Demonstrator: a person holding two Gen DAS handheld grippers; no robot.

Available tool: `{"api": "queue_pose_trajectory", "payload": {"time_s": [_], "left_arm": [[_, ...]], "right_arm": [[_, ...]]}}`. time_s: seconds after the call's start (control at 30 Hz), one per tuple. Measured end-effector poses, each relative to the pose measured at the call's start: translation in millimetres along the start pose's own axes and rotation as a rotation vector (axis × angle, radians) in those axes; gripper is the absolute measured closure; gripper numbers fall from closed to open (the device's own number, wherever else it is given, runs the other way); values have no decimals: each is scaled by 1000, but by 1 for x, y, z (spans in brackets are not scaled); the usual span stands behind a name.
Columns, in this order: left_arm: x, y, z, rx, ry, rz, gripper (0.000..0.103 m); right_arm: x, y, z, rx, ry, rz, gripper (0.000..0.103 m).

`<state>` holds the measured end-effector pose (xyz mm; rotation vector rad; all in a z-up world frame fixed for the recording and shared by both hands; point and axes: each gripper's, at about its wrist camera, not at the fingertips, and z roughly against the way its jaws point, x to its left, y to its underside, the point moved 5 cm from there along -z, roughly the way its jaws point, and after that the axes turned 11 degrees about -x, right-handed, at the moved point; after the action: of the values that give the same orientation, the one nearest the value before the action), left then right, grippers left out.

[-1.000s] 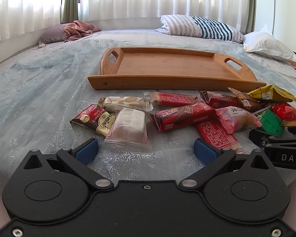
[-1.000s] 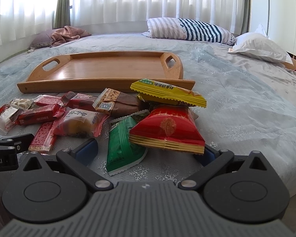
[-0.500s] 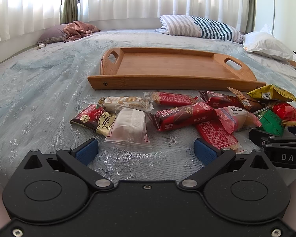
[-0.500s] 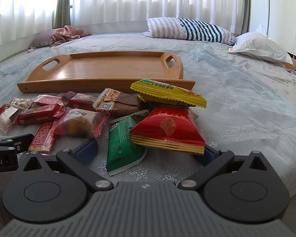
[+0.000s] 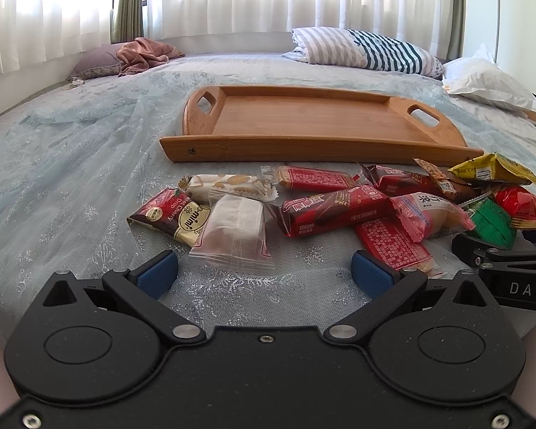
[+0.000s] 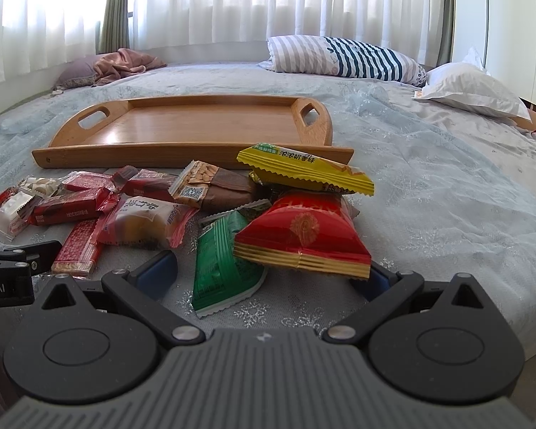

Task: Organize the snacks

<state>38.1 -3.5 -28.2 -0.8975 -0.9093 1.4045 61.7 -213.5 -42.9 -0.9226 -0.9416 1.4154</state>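
Several wrapped snacks lie in a row on the bed in front of an empty wooden tray [image 5: 318, 121] [image 6: 203, 127]. My left gripper [image 5: 264, 273] is open just short of a pale translucent packet [image 5: 234, 237], with a red cherry-drop pack [image 5: 169, 216] to its left and a long red bar [image 5: 334, 209] to its right. My right gripper [image 6: 268, 273] is open, its blue pads on either side of a green packet [image 6: 221, 261] and a red pouch [image 6: 303, 237]. A yellow packet [image 6: 303, 168] rests on top of the pile behind them.
The bed has a pale blue lacy cover [image 5: 71, 164]. A striped pillow [image 5: 368, 48] and a white pillow [image 5: 489, 82] lie at the far end, a pink cloth on a purple pillow [image 5: 125, 57] at the far left. The other gripper's black body [image 5: 511, 271] sits at the right.
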Motion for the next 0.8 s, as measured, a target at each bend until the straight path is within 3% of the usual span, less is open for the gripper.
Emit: {"api": "queue_pose_trajectory", "payload": {"time_s": [0.8], "left_arm": [[2,2,5,-18,19,1,0]], "right_arm": [[1,1,4,-2,-14,-13,0]]}}
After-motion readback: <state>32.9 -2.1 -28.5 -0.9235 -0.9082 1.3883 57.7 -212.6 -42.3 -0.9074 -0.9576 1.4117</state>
